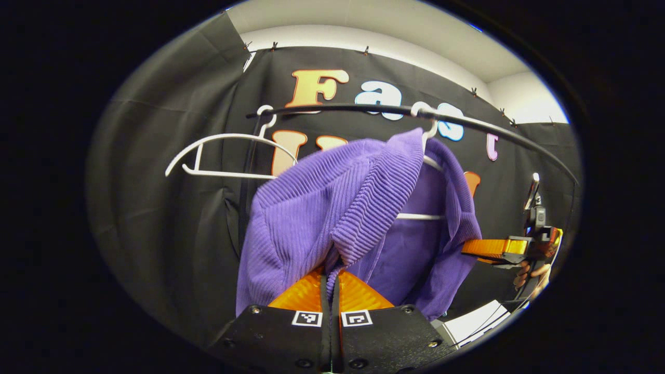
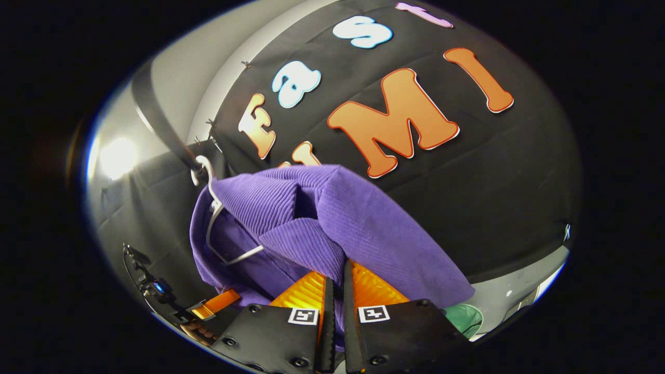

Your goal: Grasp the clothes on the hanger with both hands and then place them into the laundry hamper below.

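purple ribbed knit, the garment (image 1: 332, 208) hangs from a white hanger (image 1: 427, 136) hooked on the dark rail (image 1: 499, 130), with an empty white hanger (image 1: 228, 156) beside it further along the rail. the left gripper (image 1: 331, 278) has its fingers pressed together on a fold of the knit near one shoulder. in the right gripper view the right gripper (image 2: 336, 278) is likewise clamped on cloth at the other shoulder, where the hanger's wire shows inside the neck opening. both pinches look secure, so the step in hand seems to be freeing the garment from its hanger. to do it well, i would lift both shoulders together and up a little, so the knit slides off the hanger arms rather than dragging the hook along the rail, and keep the two grips level so the cloth does not twist. a green rim (image 2: 464, 318) low in the right gripper view may be the hamper, though i cannot tell for sure.
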The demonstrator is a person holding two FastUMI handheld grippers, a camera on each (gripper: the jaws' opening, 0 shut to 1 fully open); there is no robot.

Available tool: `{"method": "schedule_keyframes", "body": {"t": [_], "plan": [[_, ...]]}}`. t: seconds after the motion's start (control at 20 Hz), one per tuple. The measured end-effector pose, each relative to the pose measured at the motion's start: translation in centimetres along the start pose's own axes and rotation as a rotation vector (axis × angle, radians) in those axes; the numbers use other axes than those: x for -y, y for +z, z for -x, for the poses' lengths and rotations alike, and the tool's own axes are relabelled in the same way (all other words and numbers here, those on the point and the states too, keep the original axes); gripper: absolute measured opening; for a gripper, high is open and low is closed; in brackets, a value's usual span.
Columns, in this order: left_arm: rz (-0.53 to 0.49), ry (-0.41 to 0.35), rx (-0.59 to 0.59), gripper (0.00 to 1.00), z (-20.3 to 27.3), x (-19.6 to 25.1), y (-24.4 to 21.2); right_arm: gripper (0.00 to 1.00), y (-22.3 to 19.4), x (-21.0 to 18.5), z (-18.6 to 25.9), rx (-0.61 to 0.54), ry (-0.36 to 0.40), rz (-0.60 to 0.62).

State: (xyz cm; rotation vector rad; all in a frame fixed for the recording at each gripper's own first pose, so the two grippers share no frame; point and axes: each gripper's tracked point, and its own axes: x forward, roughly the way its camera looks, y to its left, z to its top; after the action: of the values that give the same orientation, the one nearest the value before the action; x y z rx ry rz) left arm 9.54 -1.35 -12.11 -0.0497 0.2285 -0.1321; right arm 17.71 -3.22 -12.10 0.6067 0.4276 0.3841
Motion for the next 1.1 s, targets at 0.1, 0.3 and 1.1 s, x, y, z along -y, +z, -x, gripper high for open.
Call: {"method": "schedule_keyframes", "body": {"t": [0.1,0.3,1.1], "plan": [[0.032,-0.016,0.032,0.00,1.0,-0.1,2.3,0.15,1.3,0.2,-0.2,0.007,0.002,-0.001],[0.050,-0.015,0.098,0.00,2.4,-1.7,6.3,0.15,3.2,0.8,-0.4,0.023,0.011,-0.031],[0.064,0.090,0.143,0.00,-0.2,-9.5,12.7,0.15,5.2,1.0,-0.3,0.092,0.105,-0.210]]}}
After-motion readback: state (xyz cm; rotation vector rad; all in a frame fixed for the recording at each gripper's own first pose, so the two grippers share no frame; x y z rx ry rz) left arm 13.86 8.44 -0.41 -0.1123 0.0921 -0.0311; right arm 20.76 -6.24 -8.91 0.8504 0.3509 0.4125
